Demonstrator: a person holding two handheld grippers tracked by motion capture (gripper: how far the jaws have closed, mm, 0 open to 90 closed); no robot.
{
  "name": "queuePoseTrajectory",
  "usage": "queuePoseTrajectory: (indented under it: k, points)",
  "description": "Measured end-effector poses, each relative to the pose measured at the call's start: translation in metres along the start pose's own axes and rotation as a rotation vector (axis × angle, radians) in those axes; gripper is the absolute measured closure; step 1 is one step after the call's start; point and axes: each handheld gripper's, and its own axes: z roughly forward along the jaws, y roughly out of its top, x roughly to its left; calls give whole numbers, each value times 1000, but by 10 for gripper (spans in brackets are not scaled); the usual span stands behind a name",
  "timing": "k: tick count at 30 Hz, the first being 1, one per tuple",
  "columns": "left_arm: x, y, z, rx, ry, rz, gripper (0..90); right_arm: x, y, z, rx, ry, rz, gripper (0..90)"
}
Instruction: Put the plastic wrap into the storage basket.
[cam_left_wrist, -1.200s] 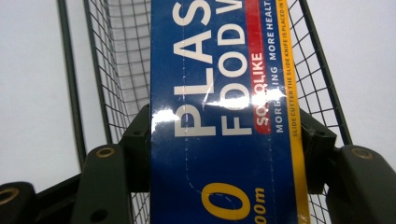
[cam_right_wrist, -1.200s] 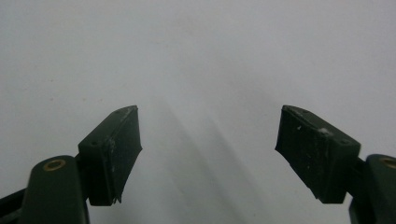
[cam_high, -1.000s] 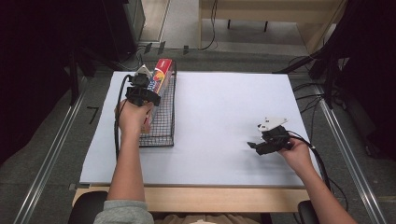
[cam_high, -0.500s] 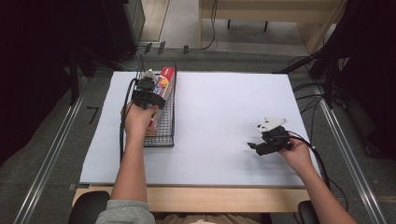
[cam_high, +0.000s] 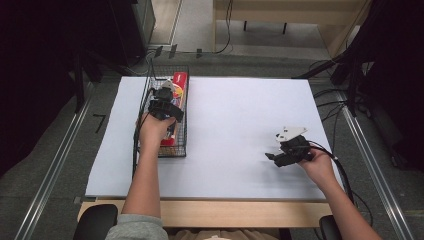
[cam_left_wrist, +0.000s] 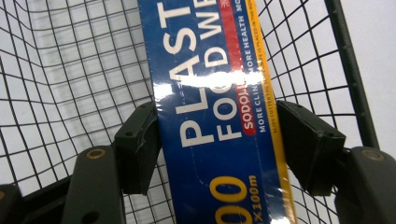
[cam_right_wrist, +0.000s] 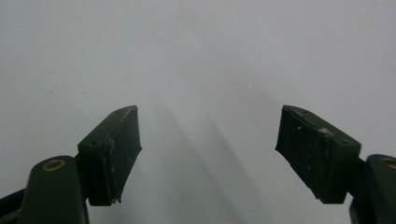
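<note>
At the left of the white surface (cam_high: 240, 150), the wire basket (cam_high: 150, 100) stood with a long box of plastic food wrap (cam_left_wrist: 210, 116) lying lengthwise in it. The left hand-held gripper (cam_high: 165, 106) reached down into the basket, and its jaws had just been opening. In the left gripper view the box lay between the pads (cam_left_wrist: 137, 147): the left one sat against its edge, while a sliver of mesh showed before the right one, so the grip looked let go. If the hand pulled back at a slant, a pad could catch the glossy wrapper or the wire and drag the box askew, or tip the light basket. Well apart to the right, the right hand-held gripper (cam_high: 292, 150) hovered low over bare surface, jaws apart and holding nothing.
</note>
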Motion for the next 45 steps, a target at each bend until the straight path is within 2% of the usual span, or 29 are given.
queuePoseTrajectory:
  k: [2,5,7,9,11,13,15,16,18,21,26,29,32,35,38,45]
  points:
    - [-2,0,-1,-5,-6,2,345,0,0,1,4,7,1,225]
    - [4,0,-6,-20,-37,-17,348,0,0,2,6,7,0,225]
    - [5,-1,-7,-15,-40,-21,345,0,1,2,4,6,2,225]
    - [5,-2,-9,-19,-36,-3,334,0,1,2,4,6,3,225]
    - [4,-4,-13,-29,-5,21,313,1,0,2,7,11,5,224]
    - [2,-8,-18,-41,-1,58,286,0,0,1,10,18,-5,224]
    - [1,-11,-24,-49,-2,71,274,1,0,0,4,20,5,222]
    - [1,-12,-27,-59,-11,79,272,1,0,0,-4,22,15,219]
    - [2,-16,-35,-77,-56,94,260,0,-1,-1,-18,48,41,216]
    - [3,-20,-45,-93,-89,109,257,0,-1,-2,-23,64,63,216]
    - [0,-29,-55,-105,-139,141,248,2,-1,-4,-21,70,65,215]
    - [-7,-39,-62,-128,-182,182,248,3,-1,-4,-18,73,61,215]
    - [-13,-49,-66,-134,-209,216,244,4,-2,-4,-13,75,61,215]
    - [-16,-56,-66,-148,-233,242,238,5,-2,-4,-13,76,56,215]
    - [-19,-64,-63,-170,-235,270,219,5,-3,-5,-13,77,50,215]
    - [-36,-87,-60,-212,-308,360,208,7,-4,-5,-3,98,52,215]
